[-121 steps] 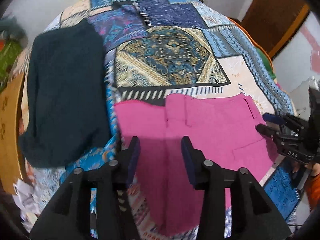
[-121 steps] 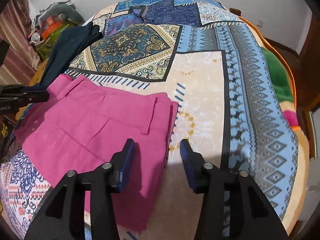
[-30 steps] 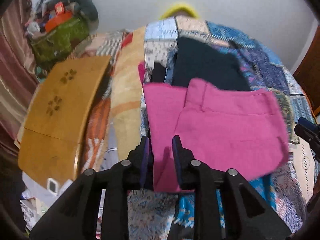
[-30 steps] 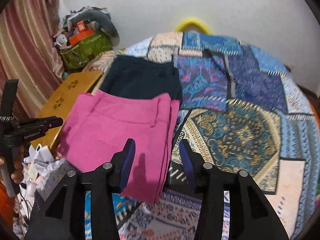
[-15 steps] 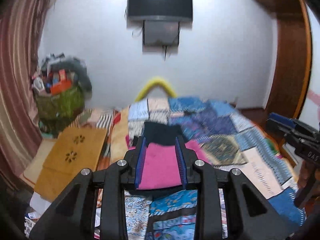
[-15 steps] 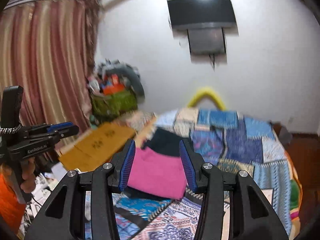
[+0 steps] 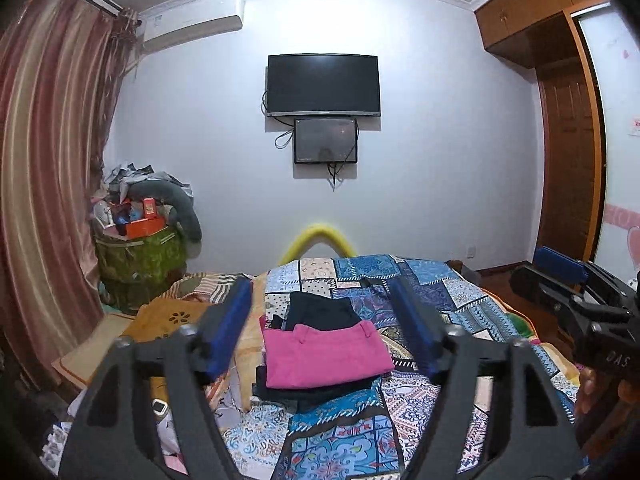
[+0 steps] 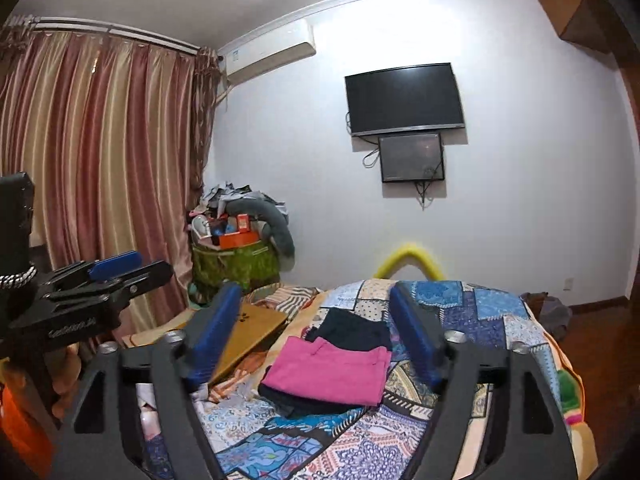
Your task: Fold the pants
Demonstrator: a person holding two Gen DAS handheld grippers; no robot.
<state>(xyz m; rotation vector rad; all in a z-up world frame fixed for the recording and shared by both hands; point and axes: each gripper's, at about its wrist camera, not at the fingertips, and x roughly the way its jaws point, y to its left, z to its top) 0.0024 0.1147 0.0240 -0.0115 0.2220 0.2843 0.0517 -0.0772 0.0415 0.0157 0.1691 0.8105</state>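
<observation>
"DAS" is read on the right gripper [image 7: 576, 280]; lettering on the left gripper [image 7: 324, 328] is blurred. The pink pants [image 7: 324, 354] are folded into a flat rectangle on dark garments [image 8: 352, 332] upon the patchwork bedspread [image 7: 440, 292]. Both grippers' jaws are opening, nothing between them

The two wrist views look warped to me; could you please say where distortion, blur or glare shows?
Left wrist view: fisheye bends the striped curtain and wooden wardrobe inward; dark vignette at corners. Right wrist view: same bowing, bright glare on the white wall. The folded pink pants are sharp in both.
</observation>
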